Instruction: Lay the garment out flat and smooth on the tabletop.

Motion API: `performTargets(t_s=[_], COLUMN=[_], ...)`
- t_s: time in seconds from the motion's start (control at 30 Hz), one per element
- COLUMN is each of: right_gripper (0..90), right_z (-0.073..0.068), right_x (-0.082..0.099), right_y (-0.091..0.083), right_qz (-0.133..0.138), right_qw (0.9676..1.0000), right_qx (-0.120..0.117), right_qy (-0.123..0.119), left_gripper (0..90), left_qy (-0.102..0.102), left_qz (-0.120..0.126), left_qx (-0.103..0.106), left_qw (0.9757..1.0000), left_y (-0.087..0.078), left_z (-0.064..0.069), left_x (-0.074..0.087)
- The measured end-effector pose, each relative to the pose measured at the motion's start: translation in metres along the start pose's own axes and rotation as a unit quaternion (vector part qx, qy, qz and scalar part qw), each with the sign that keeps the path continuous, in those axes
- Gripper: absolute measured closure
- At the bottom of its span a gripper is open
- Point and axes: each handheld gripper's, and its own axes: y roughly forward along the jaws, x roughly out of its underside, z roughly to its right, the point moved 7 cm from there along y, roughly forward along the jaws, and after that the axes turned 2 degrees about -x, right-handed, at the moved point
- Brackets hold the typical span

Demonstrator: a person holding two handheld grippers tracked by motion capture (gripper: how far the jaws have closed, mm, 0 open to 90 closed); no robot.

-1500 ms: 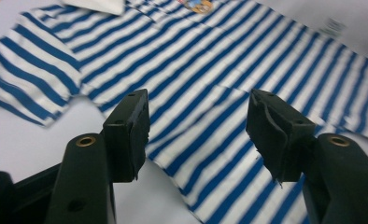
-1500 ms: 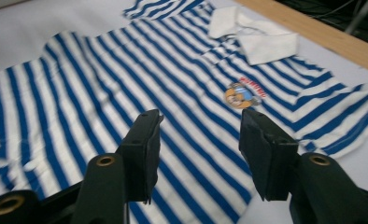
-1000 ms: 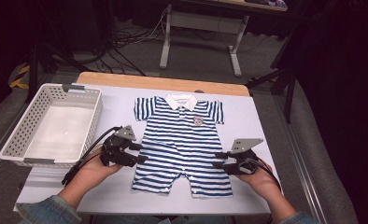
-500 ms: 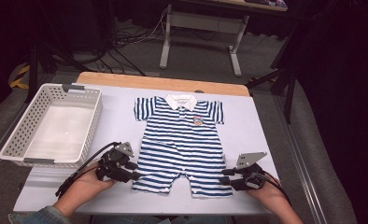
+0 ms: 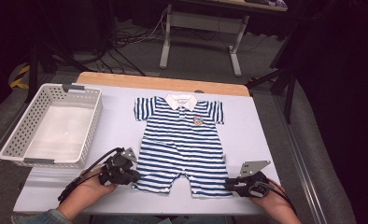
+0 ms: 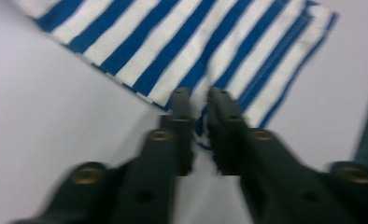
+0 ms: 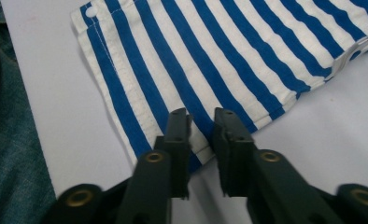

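White tabletop (image 5: 112,126), striped romper (image 5: 180,144) spread flat, leg cuffs at both sets of jaws. Left gripper (image 6: 200,100) has its jaws slightly parted over one cuff corner; right gripper (image 7: 201,119) has its jaws parted astride the other cuff's hem.

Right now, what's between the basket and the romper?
Only bare table, per the high view. The white basket sits apart from the striped romper, with nothing lying between them. The left gripper works at the romper's bottom corner, below that gap.
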Motion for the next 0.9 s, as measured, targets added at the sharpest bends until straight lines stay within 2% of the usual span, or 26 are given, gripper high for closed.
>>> performTargets(t_s=[0.03, 0.07, 0.23, 0.27, 0.3, 0.33, 0.4, 0.47, 0.5, 0.53, 0.57, 0.63, 0.67, 0.7, 0.8, 0.87, 0.9], right_gripper=[86.7, 87.8, 89.0, 89.1, 89.1, 89.1, 89.1, 88.3, 84.3, 84.3, 77.8, 73.6, 66.5, 66.5, 57.7, 56.8, 54.0], right_z=[0.000, 0.001, -0.003, -0.006, -0.009, -0.009, -0.014, -0.016, -0.015, -0.015, -0.015, -0.013, -0.010, -0.010, 0.001, 0.007, 0.011], right_x=[0.000, -0.001, -0.001, -0.002, -0.001, -0.001, 0.001, 0.003, 0.002, 0.002, 0.001, -0.004, -0.009, -0.009, -0.020, -0.026, -0.029], right_y=[0.000, 0.000, -0.004, -0.007, -0.009, -0.009, -0.011, -0.011, -0.011, -0.011, -0.012, -0.015, -0.015, -0.015, -0.014, -0.012, -0.010], right_qz=[0.000, 0.000, -0.013, -0.011, -0.012, -0.012, -0.021, -0.027, -0.020, -0.020, -0.015, 0.003, 0.019, 0.019, 0.055, 0.079, 0.085], right_qw=[1.0000, 0.9999, 0.9996, 0.9995, 0.9992, 0.9992, 0.9986, 0.9982, 0.9982, 0.9982, 0.9983, 0.9981, 0.9981, 0.9981, 0.9979, 0.9965, 0.9963], right_qx=[-0.003, -0.010, -0.017, -0.026, -0.033, -0.033, -0.047, -0.052, -0.057, -0.057, -0.056, -0.062, -0.059, -0.059, -0.034, -0.026, -0.014], right_qy=[0.008, 0.013, 0.017, 0.017, 0.019, 0.019, 0.014, 0.009, 0.006, 0.006, 0.001, 0.002, -0.005, -0.005, -0.011, -0.002, 0.005], left_gripper=[86.6, 87.4, 88.1, 88.1, 88.1, 88.1, 88.0, 87.6, 86.1, 86.1, 83.5, 69.4, 65.3, 63.9, 59.9, 53.5, 51.8], left_qy=[0.001, -0.002, 0.001, 0.005, 0.005, 0.005, 0.011, 0.007, 0.003, 0.000, -0.003, -0.009, -0.016, -0.016, -0.020, -0.025, -0.025], left_qz=[0.001, -0.001, -0.007, -0.009, -0.009, -0.014, -0.025, -0.022, -0.017, -0.013, -0.007, -0.001, 0.006, 0.006, 0.030, 0.049, 0.057], left_qx=[-0.001, 0.002, 0.012, 0.021, 0.021, 0.026, 0.032, 0.042, 0.045, 0.049, 0.054, 0.056, 0.050, 0.050, 0.041, 0.031, 0.027], left_qw=[1.0000, 1.0000, 0.9999, 0.9997, 0.9997, 0.9995, 0.9991, 0.9988, 0.9988, 0.9987, 0.9985, 0.9984, 0.9986, 0.9986, 0.9985, 0.9980, 0.9977], left_y=[0.000, -0.001, -0.004, -0.007, -0.007, -0.007, -0.005, -0.007, -0.008, -0.008, -0.009, -0.009, -0.010, -0.010, -0.012, -0.015, -0.015], left_z=[0.000, 0.001, 0.006, 0.010, 0.010, 0.012, 0.016, 0.016, 0.015, 0.015, 0.014, 0.012, 0.008, 0.008, 0.002, -0.002, -0.004], left_x=[0.000, 0.001, 0.004, 0.007, 0.007, 0.009, 0.012, 0.012, 0.011, 0.011, 0.009, 0.007, 0.005, 0.005, -0.002, -0.008, -0.010])
